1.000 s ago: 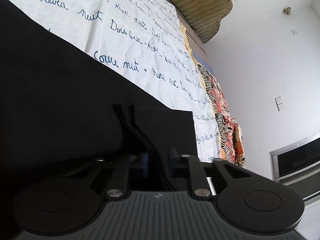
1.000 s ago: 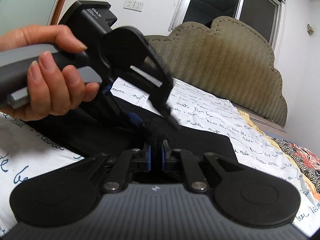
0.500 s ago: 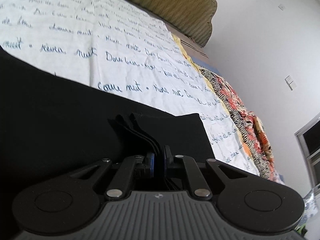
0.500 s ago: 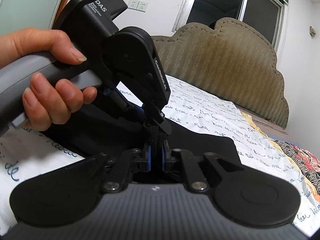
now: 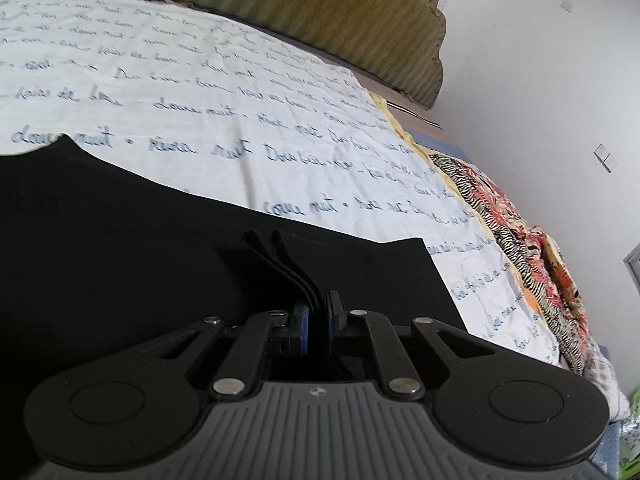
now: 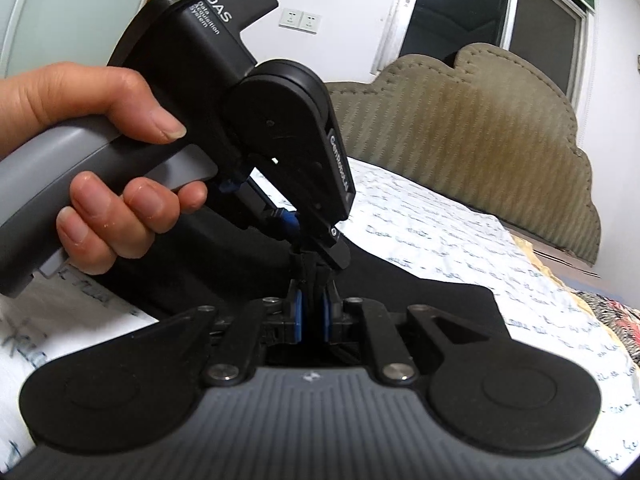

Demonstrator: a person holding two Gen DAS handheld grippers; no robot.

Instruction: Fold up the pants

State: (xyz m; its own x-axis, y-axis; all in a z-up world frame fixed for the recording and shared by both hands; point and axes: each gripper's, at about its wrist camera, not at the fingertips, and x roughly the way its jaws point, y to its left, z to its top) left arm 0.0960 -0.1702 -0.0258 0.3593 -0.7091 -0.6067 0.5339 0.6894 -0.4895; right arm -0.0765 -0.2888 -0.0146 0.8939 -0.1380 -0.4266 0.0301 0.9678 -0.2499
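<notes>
Both my fisheye feeds were bright with soft, even room light, and the window (image 6: 488,20) was dark. The black pants (image 5: 120,248) swallowed all detail, the white bedsheet (image 5: 240,92) ran near washed-out, and its writing softened with distance. Lines bowed at the edges, and corners vignetted black.

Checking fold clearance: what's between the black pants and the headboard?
Left wrist view: only bare white sheet with blue script lies between the black pants and the padded headboard. Nothing sits on that stretch.
</notes>
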